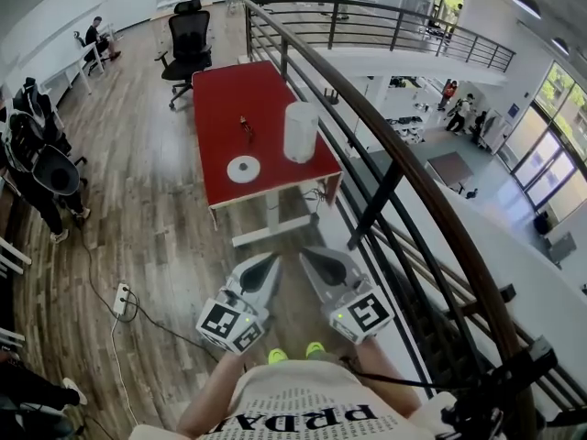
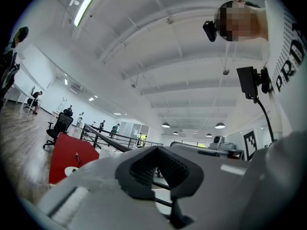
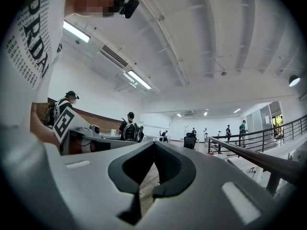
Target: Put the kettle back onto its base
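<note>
Kettle (image 1: 301,132) white cylinder, base (image 1: 243,169) flat round disc, red rectangular table (image 1: 229,108)

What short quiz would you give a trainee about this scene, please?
1. True or false: the kettle stands on its base.
2. On the red table, which lies nearer the railing? A) kettle B) base
3. Fill in: the left tool and right tool are both ____, holding nothing.
Key: 1 false, they stand apart; 2 A; 3 shut.
</note>
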{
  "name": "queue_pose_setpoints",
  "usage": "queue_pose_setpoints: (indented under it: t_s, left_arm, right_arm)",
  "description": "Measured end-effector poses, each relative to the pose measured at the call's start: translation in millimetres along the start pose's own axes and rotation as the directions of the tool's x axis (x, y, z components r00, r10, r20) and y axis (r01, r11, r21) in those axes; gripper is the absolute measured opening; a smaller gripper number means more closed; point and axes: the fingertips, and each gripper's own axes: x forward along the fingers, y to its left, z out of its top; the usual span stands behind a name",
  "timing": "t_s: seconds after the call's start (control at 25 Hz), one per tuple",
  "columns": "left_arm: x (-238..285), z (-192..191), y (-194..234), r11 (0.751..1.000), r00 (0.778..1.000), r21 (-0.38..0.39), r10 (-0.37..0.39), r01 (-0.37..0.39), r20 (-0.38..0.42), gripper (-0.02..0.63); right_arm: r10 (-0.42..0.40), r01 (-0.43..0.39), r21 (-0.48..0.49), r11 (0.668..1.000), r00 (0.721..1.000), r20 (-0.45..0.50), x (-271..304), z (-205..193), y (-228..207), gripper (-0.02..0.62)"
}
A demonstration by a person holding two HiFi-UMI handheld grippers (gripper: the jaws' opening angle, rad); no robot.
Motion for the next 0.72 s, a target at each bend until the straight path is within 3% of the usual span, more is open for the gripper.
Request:
queue_pose_setpoints:
  t_s: [0.2,0.4,0.72]
  left_arm:
    - [0.5,-0.7,6.6,0.999,1.0,0.045,0.0,0.0,-0.004,-0.009]
    - [-4.4,-5.7,18.1,0.999,0.999,0.019,0.05,-0.05,-0.016,-0.009]
    - [11.3,3.0,26.0,0.999,0.999,0.019,0.047,-0.047,0.012,-0.009]
  right_arm:
    - [0.008,-0.007,-0.021,1.0,1.0,0.014,9.9,-0.4,1.0,0.003]
    - [0.065,-0.066,-0.038,0.997,0.997,-0.035,19.9,-12.7,12.1,0.003]
    - [0.058,-0.059,-0.03,0.998,0.997,-0.049,30.6,-7.9,-8.7,0.003]
